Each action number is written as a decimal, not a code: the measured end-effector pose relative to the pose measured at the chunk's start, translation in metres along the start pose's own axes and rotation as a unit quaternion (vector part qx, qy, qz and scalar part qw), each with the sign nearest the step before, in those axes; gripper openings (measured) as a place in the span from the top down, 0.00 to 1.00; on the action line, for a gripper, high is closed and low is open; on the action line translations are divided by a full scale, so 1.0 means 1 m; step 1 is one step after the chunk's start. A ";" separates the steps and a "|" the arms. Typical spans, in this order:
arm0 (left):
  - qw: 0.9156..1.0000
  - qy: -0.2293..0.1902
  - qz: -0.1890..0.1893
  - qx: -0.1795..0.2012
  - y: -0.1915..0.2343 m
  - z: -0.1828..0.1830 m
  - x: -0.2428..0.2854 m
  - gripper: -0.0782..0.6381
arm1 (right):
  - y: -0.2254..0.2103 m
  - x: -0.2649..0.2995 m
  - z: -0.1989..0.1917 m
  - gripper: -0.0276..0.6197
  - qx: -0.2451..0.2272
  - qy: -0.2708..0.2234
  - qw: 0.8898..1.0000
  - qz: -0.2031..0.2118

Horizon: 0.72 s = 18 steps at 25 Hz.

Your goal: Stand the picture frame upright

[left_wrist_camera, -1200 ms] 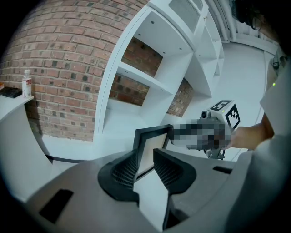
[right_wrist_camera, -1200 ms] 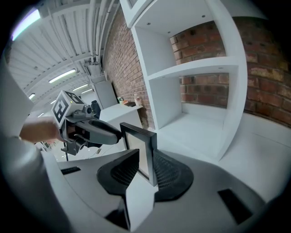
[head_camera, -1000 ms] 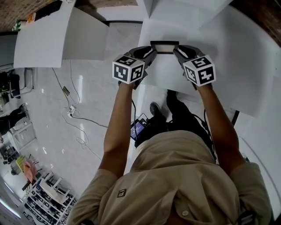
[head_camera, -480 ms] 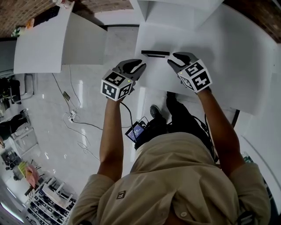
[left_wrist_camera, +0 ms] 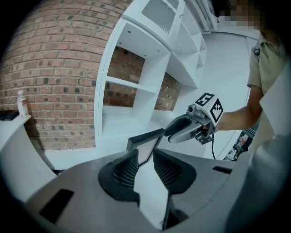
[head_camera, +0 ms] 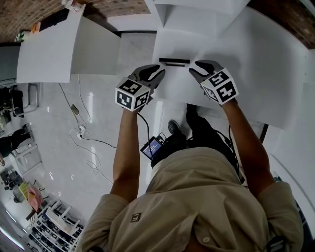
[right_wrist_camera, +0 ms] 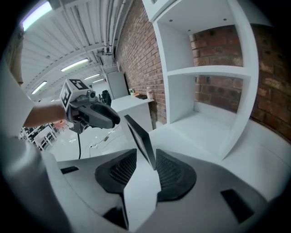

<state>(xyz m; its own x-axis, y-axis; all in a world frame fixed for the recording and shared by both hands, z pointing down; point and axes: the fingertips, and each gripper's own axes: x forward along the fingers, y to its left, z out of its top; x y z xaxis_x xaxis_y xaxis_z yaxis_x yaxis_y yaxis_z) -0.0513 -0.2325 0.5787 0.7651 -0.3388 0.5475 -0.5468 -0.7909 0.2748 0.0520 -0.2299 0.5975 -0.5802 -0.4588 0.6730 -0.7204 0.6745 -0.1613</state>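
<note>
The dark-edged picture frame [head_camera: 174, 61] stands upright on the white table [head_camera: 256, 64]; from above it shows only as a thin dark bar. My left gripper [head_camera: 160, 70] is open, just left of the frame and clear of it. My right gripper [head_camera: 193, 66] is open at the frame's right end. In the left gripper view the frame [left_wrist_camera: 144, 142] stands beyond my open jaws, with the right gripper [left_wrist_camera: 187, 127] behind it. In the right gripper view the frame's [right_wrist_camera: 138, 135] near edge reaches in between my spread pads [right_wrist_camera: 123, 170] without touching them, and the left gripper [right_wrist_camera: 93, 116] is past it.
A white shelf unit [head_camera: 197, 15] stands on the table right behind the frame, against a brick wall [left_wrist_camera: 50, 68]. The table's front edge [head_camera: 162, 96] runs just under my grippers. A second white table [head_camera: 49, 44] is at the left, and cables [head_camera: 81, 125] lie on the floor.
The frame went from being held between both grippers with its face showing to standing on edge. Both grippers let go; the left one drew back to the left.
</note>
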 end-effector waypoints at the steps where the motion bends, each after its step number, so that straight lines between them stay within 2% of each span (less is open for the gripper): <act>1: 1.000 -0.002 0.001 0.001 -0.001 0.002 -0.002 0.77 | 0.000 -0.002 0.001 0.75 0.000 -0.001 1.000 -0.001; 8: 1.000 -0.019 0.010 0.019 -0.004 0.019 -0.031 0.77 | 0.012 -0.015 0.020 0.75 -0.013 -0.009 1.000 -0.008; 18: 0.996 -0.057 0.029 0.055 -0.039 0.028 -0.106 0.77 | 0.060 -0.059 0.038 0.76 -0.036 -0.029 0.998 -0.037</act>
<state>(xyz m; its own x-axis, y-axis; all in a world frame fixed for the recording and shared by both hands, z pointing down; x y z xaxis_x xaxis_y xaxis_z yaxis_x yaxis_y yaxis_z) -0.1012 -0.1799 0.4874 0.7702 -0.4370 0.4647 -0.5562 -0.8167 0.1539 0.0288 -0.1846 0.5213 -0.5491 -0.5395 0.6382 -0.7340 0.6765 -0.0596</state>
